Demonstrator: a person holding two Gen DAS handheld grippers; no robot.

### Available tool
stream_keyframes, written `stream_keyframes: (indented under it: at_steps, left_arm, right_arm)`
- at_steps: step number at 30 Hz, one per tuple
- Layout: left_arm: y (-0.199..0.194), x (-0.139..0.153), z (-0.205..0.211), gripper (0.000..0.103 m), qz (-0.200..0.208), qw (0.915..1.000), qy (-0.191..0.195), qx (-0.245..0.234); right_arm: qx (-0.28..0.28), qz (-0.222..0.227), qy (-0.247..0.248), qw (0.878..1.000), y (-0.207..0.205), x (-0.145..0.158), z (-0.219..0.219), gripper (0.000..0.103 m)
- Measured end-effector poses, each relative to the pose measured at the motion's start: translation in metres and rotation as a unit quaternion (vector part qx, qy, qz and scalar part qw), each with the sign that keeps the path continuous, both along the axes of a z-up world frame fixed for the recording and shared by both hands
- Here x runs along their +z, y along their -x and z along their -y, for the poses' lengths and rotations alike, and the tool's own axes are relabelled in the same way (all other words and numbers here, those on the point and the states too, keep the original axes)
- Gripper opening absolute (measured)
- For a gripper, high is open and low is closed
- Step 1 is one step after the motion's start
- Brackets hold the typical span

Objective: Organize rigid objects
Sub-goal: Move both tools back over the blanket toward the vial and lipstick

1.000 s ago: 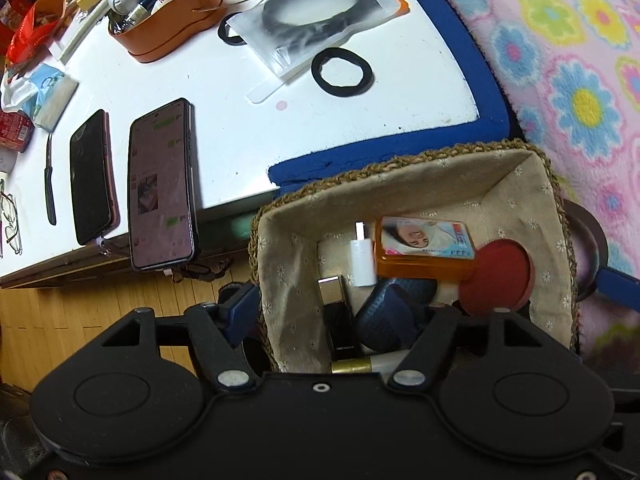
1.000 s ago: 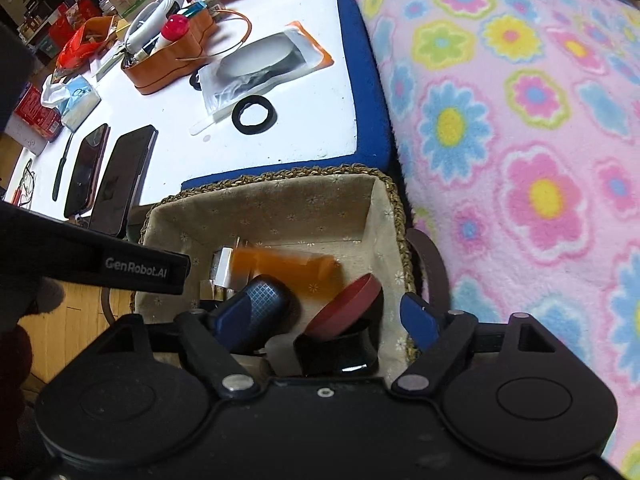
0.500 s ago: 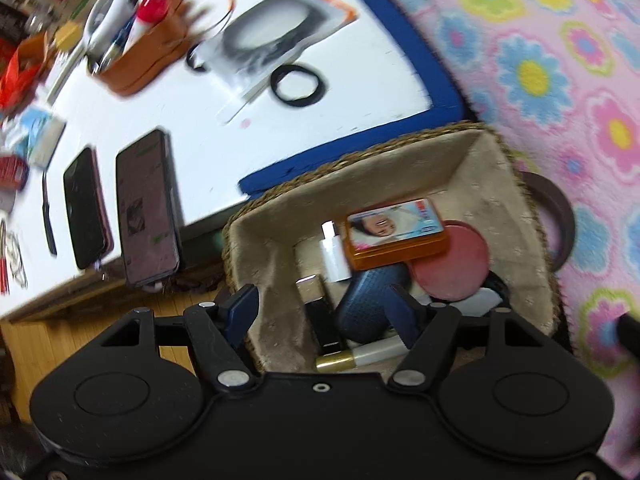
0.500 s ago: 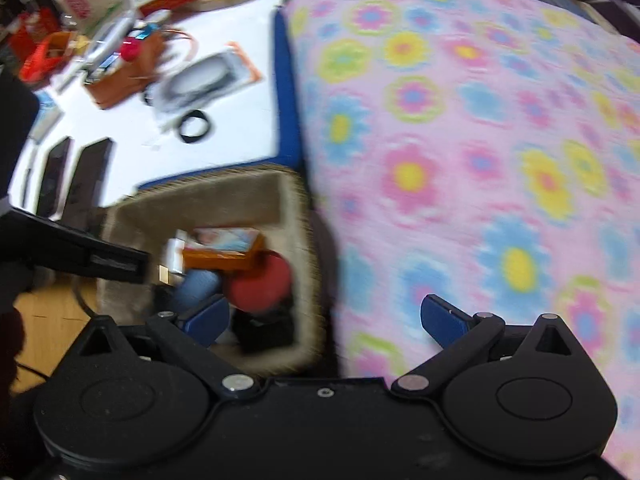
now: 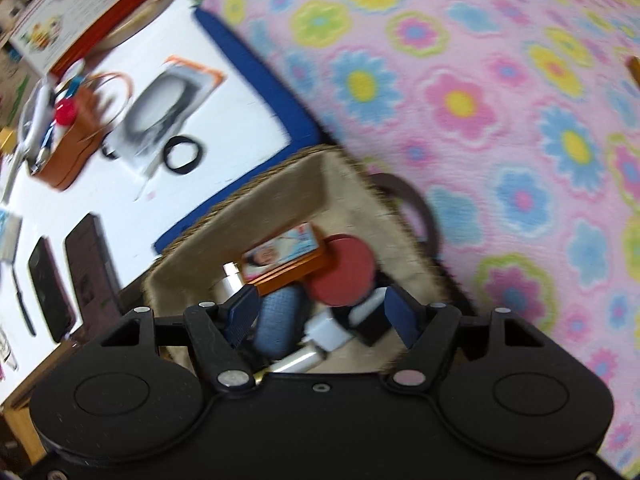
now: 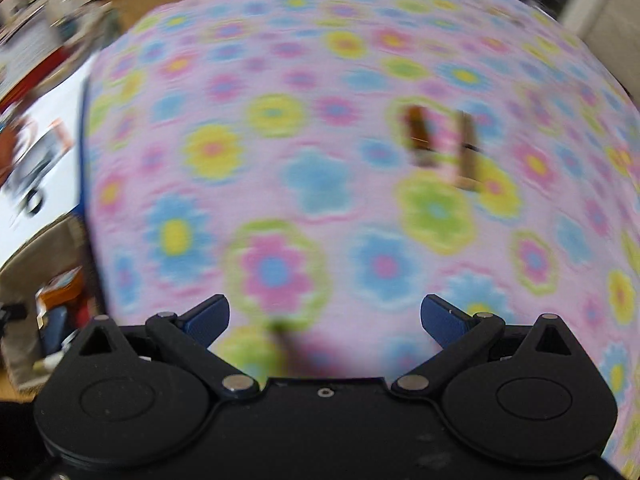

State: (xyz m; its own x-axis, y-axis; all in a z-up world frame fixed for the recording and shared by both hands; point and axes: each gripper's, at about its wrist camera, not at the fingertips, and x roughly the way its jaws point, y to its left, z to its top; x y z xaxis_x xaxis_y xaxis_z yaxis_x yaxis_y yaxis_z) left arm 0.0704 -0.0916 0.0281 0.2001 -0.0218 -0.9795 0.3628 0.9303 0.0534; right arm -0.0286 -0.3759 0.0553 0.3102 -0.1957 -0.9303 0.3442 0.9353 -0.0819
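Note:
A woven basket (image 5: 272,204) with a cloth liner holds an orange box (image 5: 288,260), a red round disc (image 5: 344,272), a blue textured case (image 5: 276,324) and some white and black pieces. My left gripper (image 5: 322,316) hangs open just above them, its pads pressing on nothing. My right gripper (image 6: 326,316) is wide open and empty over the flowered blanket (image 6: 320,184). On the blanket ahead of it lie a small brown item (image 6: 418,136) and a tan stick-like item (image 6: 466,152), both blurred. The basket (image 6: 36,252) shows at the left edge of the right wrist view.
Beyond the basket is a white table with a blue edge (image 5: 256,64). It carries a brown leather tray of pens (image 5: 68,144), a black ring (image 5: 182,154), a plastic pouch (image 5: 168,108) and two phones (image 5: 90,268). The blanket (image 5: 500,120) spreads to the right.
My right gripper swung right from above the basket to above the blanket, and its jaws widened. My left gripper shifted and rolled but stays over the basket, its opening unchanged.

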Motion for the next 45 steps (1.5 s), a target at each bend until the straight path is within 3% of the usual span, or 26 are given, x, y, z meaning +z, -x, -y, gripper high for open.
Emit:
stream_keyframes:
  at_steps: [6, 8, 10, 13, 15, 18, 23, 28, 31, 34, 35, 41, 45]
  left_arm:
    - [0.006, 0.012, 0.031, 0.067, 0.001, 0.9992, 0.035, -0.018]
    - [0.008, 0.016, 0.043, 0.071, 0.004, 0.9986, 0.045, -0.027]
    - [0.010, 0.018, 0.056, 0.082, 0.003, 0.9978, 0.058, -0.033]
    - [0.013, 0.020, 0.079, 0.083, -0.003, 0.9961, 0.073, -0.050]
    - [0.015, 0.022, 0.097, 0.083, -0.004, 0.9950, 0.077, -0.063]
    - [0.018, 0.026, 0.123, 0.083, -0.004, 0.9929, 0.084, -0.085]
    - [0.019, 0.027, 0.158, 0.087, -0.014, 0.9887, 0.106, -0.105]
    - [0.017, 0.018, 0.169, 0.087, -0.030, 0.9882, 0.105, -0.108]
    - [0.014, 0.016, 0.169, 0.087, -0.029, 0.9894, 0.097, -0.104]
    - [0.005, 0.015, 0.172, 0.086, -0.028, 0.9909, 0.093, -0.093]
    - [0.002, 0.016, 0.174, 0.086, -0.027, 0.9912, 0.094, -0.089]
    - [-0.018, 0.022, 0.218, 0.086, -0.029, 0.9890, 0.102, -0.103]
    - [-0.025, 0.030, 0.264, 0.086, -0.006, 0.9850, 0.105, -0.137]
  right_arm:
    - [-0.044, -0.007, 0.009, 0.999, 0.001, -0.010, 0.050, 0.102]
    - [-0.054, -0.012, 0.004, 0.998, -0.002, -0.014, 0.063, 0.100]
    - [-0.060, -0.018, -0.003, 0.998, -0.007, -0.018, 0.076, 0.097]
    - [-0.069, -0.019, -0.005, 0.997, -0.014, -0.017, 0.090, 0.086]
    - [-0.078, -0.015, -0.006, 0.997, -0.021, -0.015, 0.104, 0.071]
    - [-0.090, -0.004, -0.020, 0.996, -0.034, -0.009, 0.122, 0.058]
    - [-0.098, 0.005, -0.030, 0.995, -0.065, -0.007, 0.143, 0.053]
    - [-0.107, 0.009, -0.062, 0.992, -0.098, -0.015, 0.157, 0.051]
    - [-0.110, -0.003, -0.053, 0.993, -0.108, -0.024, 0.158, 0.038]
    - [-0.107, 0.002, -0.046, 0.993, -0.099, -0.021, 0.159, 0.020]
    - [-0.105, 0.001, -0.047, 0.993, -0.091, -0.018, 0.158, 0.019]
    - [-0.077, -0.014, -0.075, 0.994, -0.015, -0.007, 0.156, 0.019]
    - [-0.059, -0.028, -0.088, 0.994, 0.040, -0.002, 0.154, 0.019]
